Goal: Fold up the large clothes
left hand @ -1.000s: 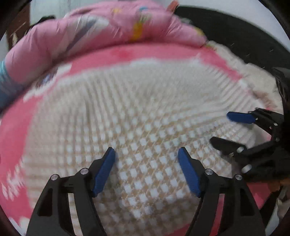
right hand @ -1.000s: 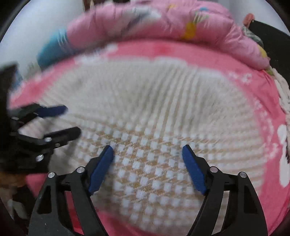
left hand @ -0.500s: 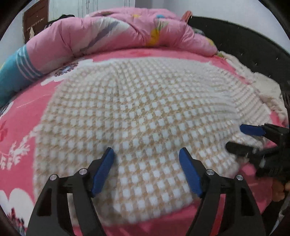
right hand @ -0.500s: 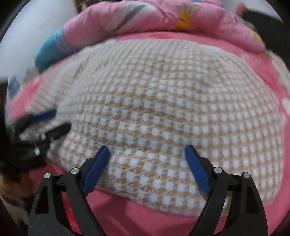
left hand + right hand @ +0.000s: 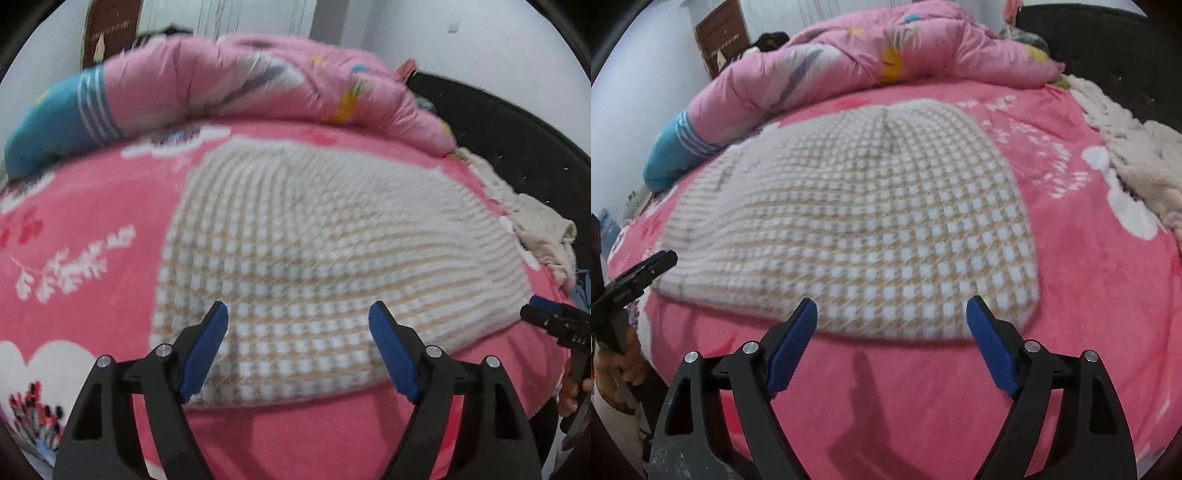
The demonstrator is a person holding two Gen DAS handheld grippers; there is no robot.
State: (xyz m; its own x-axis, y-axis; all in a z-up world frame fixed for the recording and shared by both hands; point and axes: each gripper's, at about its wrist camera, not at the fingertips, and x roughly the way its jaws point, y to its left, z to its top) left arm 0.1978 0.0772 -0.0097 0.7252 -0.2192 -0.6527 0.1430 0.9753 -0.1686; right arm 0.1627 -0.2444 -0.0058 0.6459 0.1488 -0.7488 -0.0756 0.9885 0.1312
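The checked garment [image 5: 314, 258], beige and white, lies spread flat and folded over on the pink bed sheet [image 5: 74, 229], with nothing of mine touching it. Its near edge sits just beyond my left tongs [image 5: 297, 343], whose jaws are opening with only air between the blue pads [image 5: 205, 350]; the cloth shows behind them, not in them. My right tongs [image 5: 892, 332] hang just short of the garment's near edge as well, over bare sheet, and their jaws too are spreading, empty. Beyond the garment, at the far side of the bed, a pink quilt [image 5: 886, 48] is bunched up, and a blue striped cushion [image 5: 676, 147] lies at its left end. To the garment's right a cream fluffy blanket [image 5: 1137, 155] runs along the dark headboard [image 5: 1108, 44].
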